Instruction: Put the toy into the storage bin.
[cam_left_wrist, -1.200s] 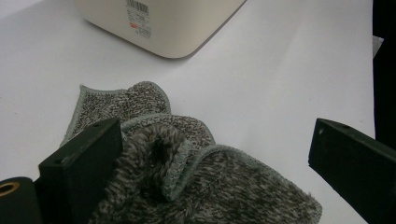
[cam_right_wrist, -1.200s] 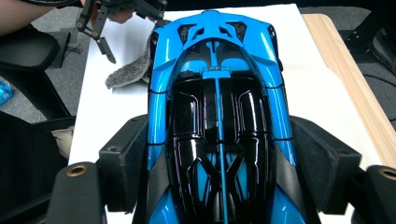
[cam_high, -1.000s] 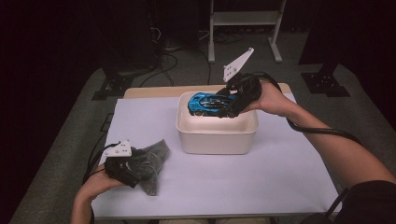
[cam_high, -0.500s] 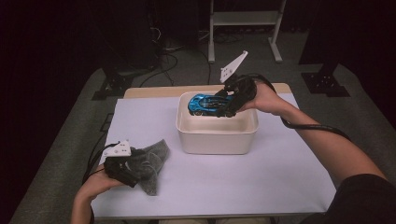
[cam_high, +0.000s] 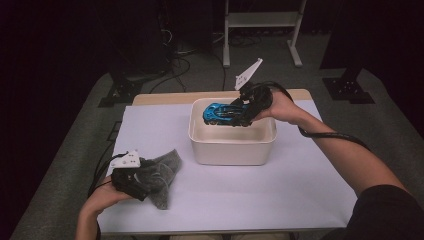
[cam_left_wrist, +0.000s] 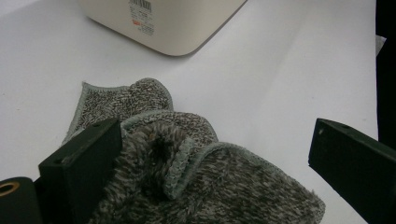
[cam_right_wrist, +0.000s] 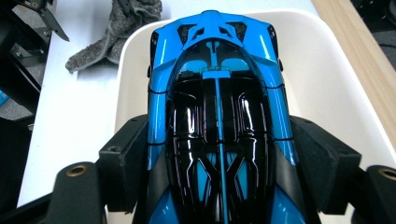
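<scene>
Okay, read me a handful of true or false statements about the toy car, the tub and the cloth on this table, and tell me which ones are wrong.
1. The right gripper holds a blue and black toy car by its sides. True.
2. The toy car lies on the grey cloth. False: it is held over the white tub, apart from the cloth.
3. The left gripper has its fingers shut tight on the cloth. False: the fingers stand wide open, with the cloth bunched between them.
4. The cloth lies on the white table cover, beside the tub. True.
5. The tub holds several toys. False: its inside looks bare under the car.
</scene>
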